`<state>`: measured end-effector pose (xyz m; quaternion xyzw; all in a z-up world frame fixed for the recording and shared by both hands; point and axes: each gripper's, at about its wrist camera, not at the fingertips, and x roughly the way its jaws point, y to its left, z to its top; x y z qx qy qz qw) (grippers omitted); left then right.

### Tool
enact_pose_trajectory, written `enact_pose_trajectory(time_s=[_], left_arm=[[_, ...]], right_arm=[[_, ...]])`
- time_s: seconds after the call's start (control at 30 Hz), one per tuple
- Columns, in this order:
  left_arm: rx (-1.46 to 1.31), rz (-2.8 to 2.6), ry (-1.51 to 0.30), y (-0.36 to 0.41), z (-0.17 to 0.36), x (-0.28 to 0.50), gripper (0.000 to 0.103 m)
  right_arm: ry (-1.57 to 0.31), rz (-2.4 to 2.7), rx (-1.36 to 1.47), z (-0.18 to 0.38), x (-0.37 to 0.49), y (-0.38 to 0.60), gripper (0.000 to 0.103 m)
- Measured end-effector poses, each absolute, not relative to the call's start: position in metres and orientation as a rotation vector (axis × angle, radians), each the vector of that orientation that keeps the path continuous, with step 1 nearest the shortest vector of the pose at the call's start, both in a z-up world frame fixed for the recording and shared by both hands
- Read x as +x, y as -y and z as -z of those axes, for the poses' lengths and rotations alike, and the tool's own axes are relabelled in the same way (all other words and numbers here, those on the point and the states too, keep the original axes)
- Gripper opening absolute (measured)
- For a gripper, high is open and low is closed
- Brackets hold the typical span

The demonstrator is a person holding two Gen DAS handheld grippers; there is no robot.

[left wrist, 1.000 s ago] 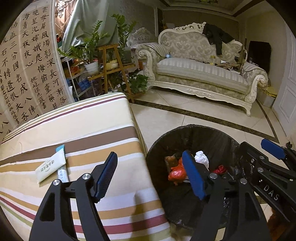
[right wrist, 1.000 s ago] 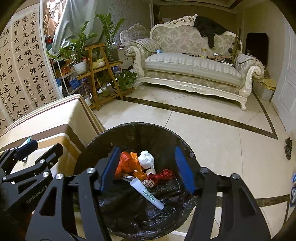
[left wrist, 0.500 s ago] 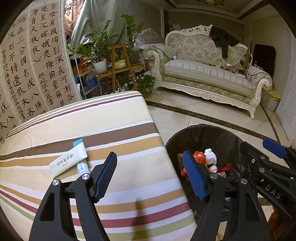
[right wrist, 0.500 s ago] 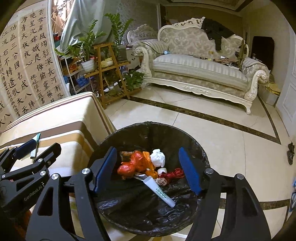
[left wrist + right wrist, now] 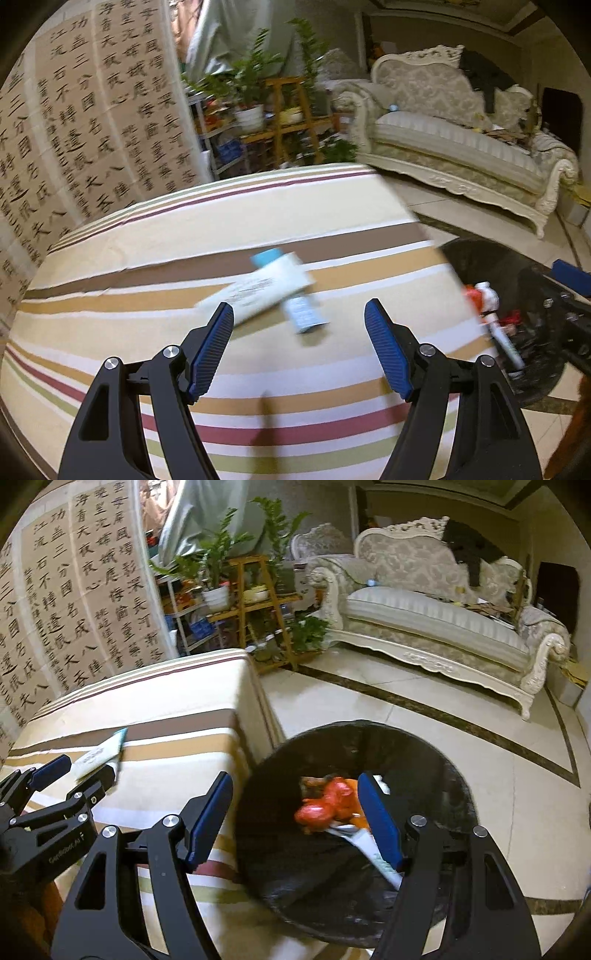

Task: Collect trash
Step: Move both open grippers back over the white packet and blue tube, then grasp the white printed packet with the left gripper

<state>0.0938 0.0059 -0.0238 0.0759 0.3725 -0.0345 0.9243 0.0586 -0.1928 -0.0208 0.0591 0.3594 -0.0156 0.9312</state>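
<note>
While trash lies on both sides of the desk edge, progress: partly done, judging by how things lie.
Done: bin [image 5: 354,834] on the floor, just off the desk's right edge, black-lined, already holding red wrappers [image 5: 325,805], a white wad [image 5: 485,291] and one white tube [image 5: 376,853].
Left: two tubes on the striped desk [image 5: 147,236], near its middle toward the right edge.
White tube [image 5: 258,291]: flat on the brown and tan stripes, lying across the other.
Blue tube [image 5: 301,308]: partly under the white one, blue cap end poking out behind, printed end toward the camera.
Left gripper [image 5: 299,347]: jaws wide open, nothing between the pads, hanging just short of the two tubes and lined up on them.
Right gripper [image 5: 295,819]: jaws wide open, empty, poised over the bin's near rim; trash seen between the fingers lies down in the bin, not gripped.
Next, likely: close left jaws on a tube, carry it past the right edge, drop it in.
Writing on tubes: printed, too blurred to read.
Writing on left gripper body: roughly "GenRobot.AI", small and only partly legible.
Wall scroll [image 5: 74,602]: columns of Chinese calligraphy, large and clear, left untranscribed.
</note>
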Motion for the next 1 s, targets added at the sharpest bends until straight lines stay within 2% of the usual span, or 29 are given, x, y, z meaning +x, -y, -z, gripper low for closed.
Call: enact_pose_trajectory(time_s=[0.23,0.8,0.87,0.97,1.0], left_arm=[[0.152,0.009,-0.823,-0.041,0.034,0.105,0.071],[0.127,0.124,-0.921,-0.049,0.046,0.144,0.071],[0.112,0.14,-0.926,-0.051,0.046,0.145,0.066],[0.111,0.158,-0.917,-0.049,0.044,0.143,0.054],[0.116,0.166,-0.912,-0.048,0.044,0.14,0.047]], right_arm=[[-0.755,-0.039,0.092,0.022,0.069,0.159,0.068],[-0.782,-0.078,0.064,0.024,0.087,0.13,0.069],[-0.784,-0.08,0.063,0.024,0.088,0.13,0.069],[-0.788,-0.084,0.061,0.025,0.091,0.127,0.069],[-0.79,-0.086,0.058,0.025,0.092,0.124,0.069]])
